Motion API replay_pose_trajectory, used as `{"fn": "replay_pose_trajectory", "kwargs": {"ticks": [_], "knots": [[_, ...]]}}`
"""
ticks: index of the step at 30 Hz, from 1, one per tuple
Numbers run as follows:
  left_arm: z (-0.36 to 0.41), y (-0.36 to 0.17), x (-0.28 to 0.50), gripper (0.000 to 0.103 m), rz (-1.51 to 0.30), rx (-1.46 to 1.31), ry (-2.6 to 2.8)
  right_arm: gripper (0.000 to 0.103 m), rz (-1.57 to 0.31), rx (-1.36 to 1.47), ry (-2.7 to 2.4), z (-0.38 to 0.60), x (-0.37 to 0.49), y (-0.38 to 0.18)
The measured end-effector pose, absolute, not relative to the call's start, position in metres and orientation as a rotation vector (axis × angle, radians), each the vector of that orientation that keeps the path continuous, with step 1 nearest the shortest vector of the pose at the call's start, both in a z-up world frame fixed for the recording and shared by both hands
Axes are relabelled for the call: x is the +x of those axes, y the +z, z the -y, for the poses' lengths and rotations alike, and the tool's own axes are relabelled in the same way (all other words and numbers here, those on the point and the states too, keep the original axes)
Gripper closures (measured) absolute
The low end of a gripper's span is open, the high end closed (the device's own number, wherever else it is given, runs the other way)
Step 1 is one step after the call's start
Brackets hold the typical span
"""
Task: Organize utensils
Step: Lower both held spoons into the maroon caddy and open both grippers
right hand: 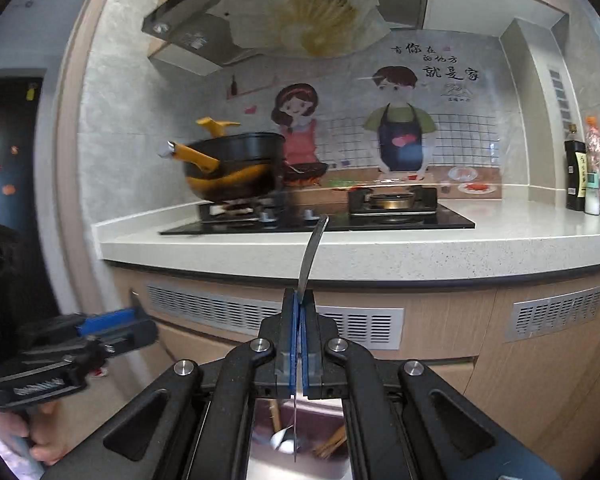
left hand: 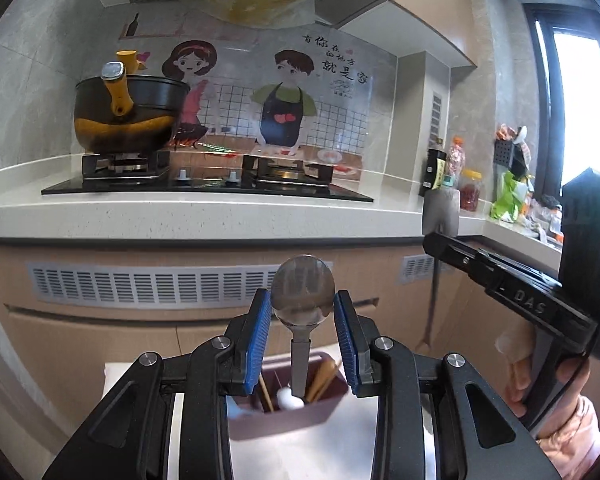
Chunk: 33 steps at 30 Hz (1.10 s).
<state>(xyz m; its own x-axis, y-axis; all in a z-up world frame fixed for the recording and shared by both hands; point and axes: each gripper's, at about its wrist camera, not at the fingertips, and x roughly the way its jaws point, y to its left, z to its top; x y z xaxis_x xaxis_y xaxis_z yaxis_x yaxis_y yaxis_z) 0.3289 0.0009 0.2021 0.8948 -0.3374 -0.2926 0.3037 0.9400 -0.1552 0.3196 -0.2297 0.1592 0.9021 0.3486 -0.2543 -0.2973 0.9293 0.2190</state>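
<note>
Utensils are what we are sorting, and two of them are in the air in front of the kitchen counter. We are pinching a metal spoon [left hand: 303,292] by the edges of its bowl between the blue pads of the left gripper [left hand: 303,320], jaws narrow, its handle hanging down toward the pinkish utensil holder [left hand: 288,420] below. The right gripper [right hand: 299,344] is clamping a thin dark metal utensil [right hand: 313,252] with its jaws nearly together; the free end is sticking up and forward, and we cannot tell whether it is a knife or a handle seen edge-on. The holder is already carrying chopsticks [left hand: 324,376] and a white spoon [left hand: 290,398].

We are judging the spoon grip as risky: smooth curved metal held only at its rim could swivel or slip, and a drop might miss the holder or knock the chopsticks. The thin utensil could twist in its narrow pinch.

Further out, the stove [left hand: 208,184] with a yellow-handled pot [left hand: 128,116] is sitting on the counter [left hand: 220,216], bottles [right hand: 580,176] to the right. Nothing is blocking the way down; the two grippers are simply working close together.
</note>
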Motion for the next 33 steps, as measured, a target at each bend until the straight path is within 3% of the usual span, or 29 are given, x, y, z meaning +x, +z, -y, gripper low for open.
{"fn": "replay_pose_trajectory", "kwargs": {"ticks": [8, 19, 20, 21, 22, 23, 24, 28, 30, 33], "knots": [[-0.01, 0.142, 0.394, 0.07, -0.428, -0.161, -0.316, 0.102, -0.463, 0.131, 0.298, 0.198, 0.382, 0.075], [-0.006, 0.063, 0.439, 0.068, -0.555, -0.172, -0.278, 0.099, -0.613, 0.038, 0.307, 0.175, 0.4, -0.007], [-0.006, 0.06, 0.438, 0.067, -0.564, -0.174, -0.276, 0.093, -0.623, 0.032, 0.31, 0.174, 0.398, -0.01], [-0.006, 0.058, 0.438, 0.065, -0.572, -0.178, -0.275, 0.08, -0.634, 0.028, 0.314, 0.174, 0.394, -0.011], [-0.006, 0.056, 0.436, 0.056, -0.578, -0.186, -0.274, 0.069, -0.636, 0.028, 0.317, 0.174, 0.39, -0.013], [-0.007, 0.054, 0.433, 0.048, -0.581, -0.191, -0.273, 0.049, -0.63, 0.035, 0.319, 0.176, 0.384, -0.012], [-0.008, 0.054, 0.43, 0.046, -0.577, -0.191, -0.271, 0.04, -0.62, 0.04, 0.315, 0.177, 0.378, -0.012], [-0.009, 0.062, 0.406, 0.046, -0.553, -0.182, -0.238, 0.038, -0.596, 0.037, 0.297, 0.181, 0.34, 0.004], [-0.014, 0.067, 0.389, 0.043, -0.551, -0.197, -0.212, 0.029, -0.595, 0.072, 0.294, 0.188, 0.316, 0.014], [-0.019, 0.072, 0.352, 0.03, -0.531, -0.206, -0.163, 0.014, -0.58, 0.128, 0.27, 0.199, 0.281, 0.027]]}}
